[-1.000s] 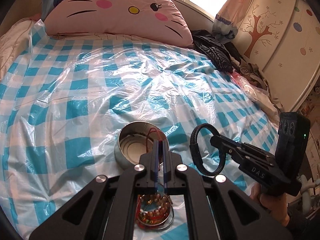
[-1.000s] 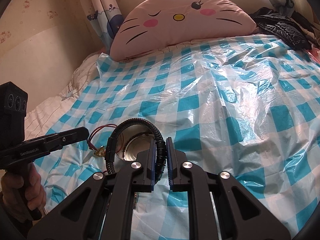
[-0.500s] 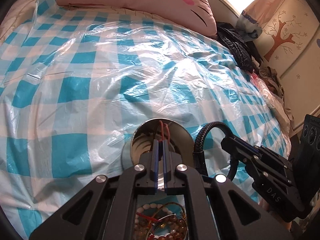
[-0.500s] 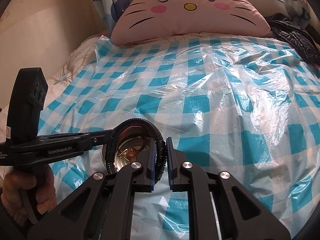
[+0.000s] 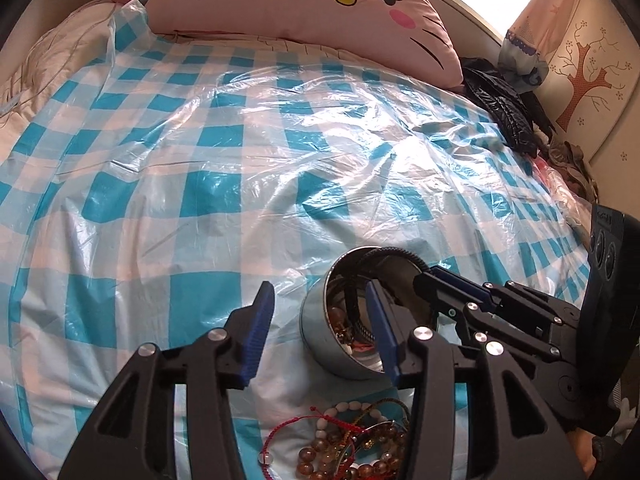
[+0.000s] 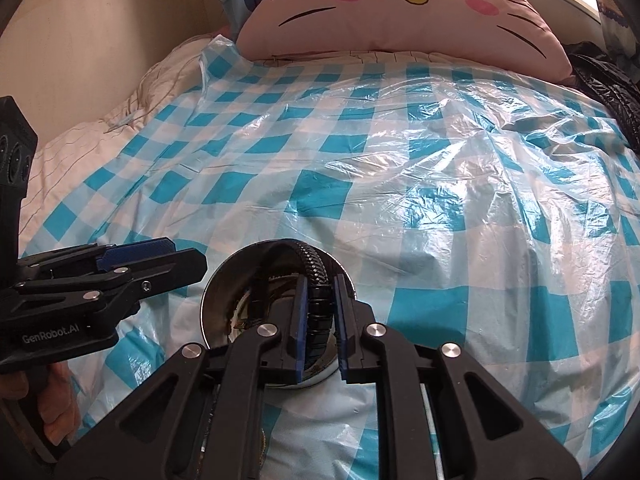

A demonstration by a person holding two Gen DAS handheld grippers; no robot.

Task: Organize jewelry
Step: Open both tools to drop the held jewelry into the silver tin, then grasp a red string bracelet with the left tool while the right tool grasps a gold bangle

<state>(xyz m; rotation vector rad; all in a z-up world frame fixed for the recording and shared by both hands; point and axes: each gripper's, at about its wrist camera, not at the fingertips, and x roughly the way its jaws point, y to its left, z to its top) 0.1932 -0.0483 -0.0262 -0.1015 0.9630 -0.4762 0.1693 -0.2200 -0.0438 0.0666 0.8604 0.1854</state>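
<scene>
- Left gripper [image 5: 320, 330]: jaws stand wide apart with nothing between the pads. The left pad hangs over the checked sheet; the right pad sits at the near rim of the tin.
- Right gripper [image 6: 319, 322]: jaws narrow, clamped on the black braided bracelet [image 6: 316, 280]. The tips reach over the tin's mouth.
- Black braided bracelet: held upright on edge between the blue pads, its loop standing inside the tin, with the upper arc rising above the far rim. From the left wrist view the same loop [image 5: 394, 253] shows above the tin wall.
- Round metal tin [image 5: 320, 334]: stands open on the sheet, just ahead of the left gripper. A gold-coloured piece and red cord lie on its floor; finer detail cannot be told.
- Pile of beaded bracelets [image 5: 352, 446]: brown and pale beads with red cord, lying on the sheet near the tin, between the left gripper's arms.
- Blue-and-white checked plastic sheet [image 5: 208, 192]: wrinkled, spread across the bed.
- Pink cat-face pillow [image 6: 400, 12]: at the head of the bed, beyond the sheet.
- Black jacket [image 5: 500, 108]: beside the pillow, at the sheet's right edge.
</scene>
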